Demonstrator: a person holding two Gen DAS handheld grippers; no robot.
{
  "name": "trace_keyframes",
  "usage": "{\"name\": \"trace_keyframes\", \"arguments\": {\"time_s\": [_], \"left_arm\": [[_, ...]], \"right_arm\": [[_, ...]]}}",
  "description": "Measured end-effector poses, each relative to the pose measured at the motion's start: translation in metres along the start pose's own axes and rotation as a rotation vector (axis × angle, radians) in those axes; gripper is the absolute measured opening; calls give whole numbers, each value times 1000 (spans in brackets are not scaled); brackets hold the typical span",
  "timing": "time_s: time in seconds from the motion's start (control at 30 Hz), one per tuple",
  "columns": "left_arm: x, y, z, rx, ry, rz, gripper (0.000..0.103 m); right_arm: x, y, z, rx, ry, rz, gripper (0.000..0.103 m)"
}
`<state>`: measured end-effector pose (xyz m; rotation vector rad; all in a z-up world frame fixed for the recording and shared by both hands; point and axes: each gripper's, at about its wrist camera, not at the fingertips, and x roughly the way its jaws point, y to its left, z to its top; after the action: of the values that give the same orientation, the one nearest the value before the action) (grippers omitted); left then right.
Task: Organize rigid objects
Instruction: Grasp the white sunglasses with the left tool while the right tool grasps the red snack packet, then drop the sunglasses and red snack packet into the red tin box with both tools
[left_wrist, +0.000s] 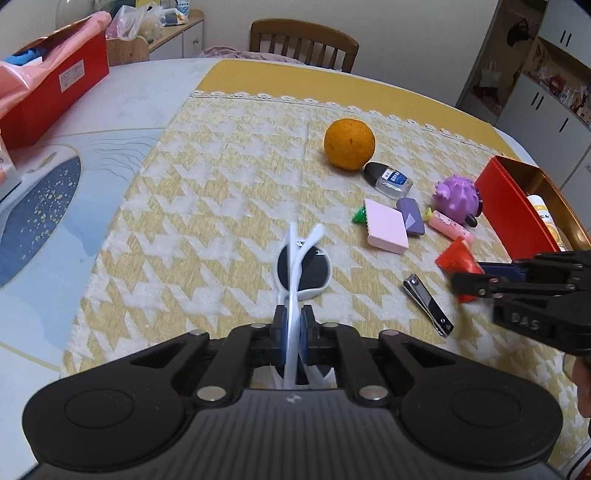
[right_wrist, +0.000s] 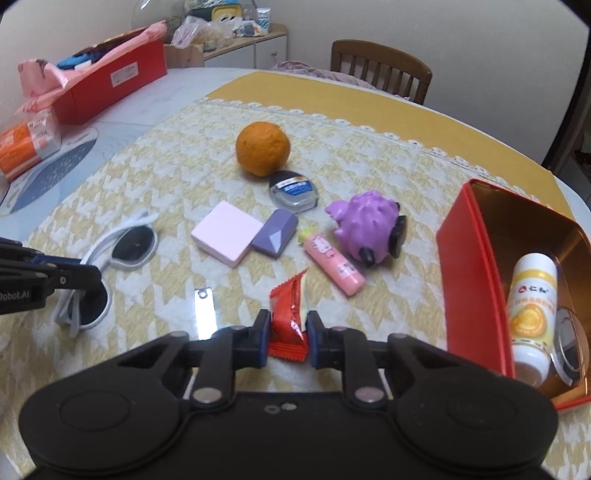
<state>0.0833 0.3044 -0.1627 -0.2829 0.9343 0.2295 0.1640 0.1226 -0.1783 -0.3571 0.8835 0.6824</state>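
My left gripper is shut on white sunglasses, gripping the frame; they also show in the right wrist view. My right gripper is shut on a red snack packet, seen from the left wrist view too. On the cloth lie a nail clipper, a pink box, a purple case, a pink tube, a purple spiky toy, a small bottle and an orange.
An open red box at the right holds a white-yellow bottle and a round lid. A long red box with pink bags stands far left. A wooden chair is behind the table.
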Motion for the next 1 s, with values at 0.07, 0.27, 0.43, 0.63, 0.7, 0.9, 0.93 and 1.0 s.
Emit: {"name": "trace_keyframes", "arguments": {"time_s": [0.07, 0.27, 0.43, 0.63, 0.7, 0.9, 0.93, 1.0], "left_arm": [[0, 0, 1, -6, 2, 0, 6], [-6, -4, 6, 1, -18, -15, 6], [-17, -13, 11, -1, -38, -31, 6], [-33, -23, 19, -31, -66, -52, 6], [-38, -26, 23, -50, -63, -69, 6], [-53, -43, 36, -76, -76, -117, 6], [-55, -48, 38, -79, -77, -128, 6], [-57, -59, 44, -77, -85, -151, 6]], "right_arm": [[-5, -4, 1, 11, -7, 2, 19], [-30, -16, 0, 29, -55, -7, 18], [-54, -34, -3, 68, -79, -11, 18], [-90, -66, -13, 117, -127, -33, 18], [-100, -80, -16, 144, -145, -41, 18], [-123, -120, -25, 198, -181, -91, 18], [-124, -126, -27, 205, -181, -100, 18], [-126, -138, -30, 216, -180, -117, 19]]}}
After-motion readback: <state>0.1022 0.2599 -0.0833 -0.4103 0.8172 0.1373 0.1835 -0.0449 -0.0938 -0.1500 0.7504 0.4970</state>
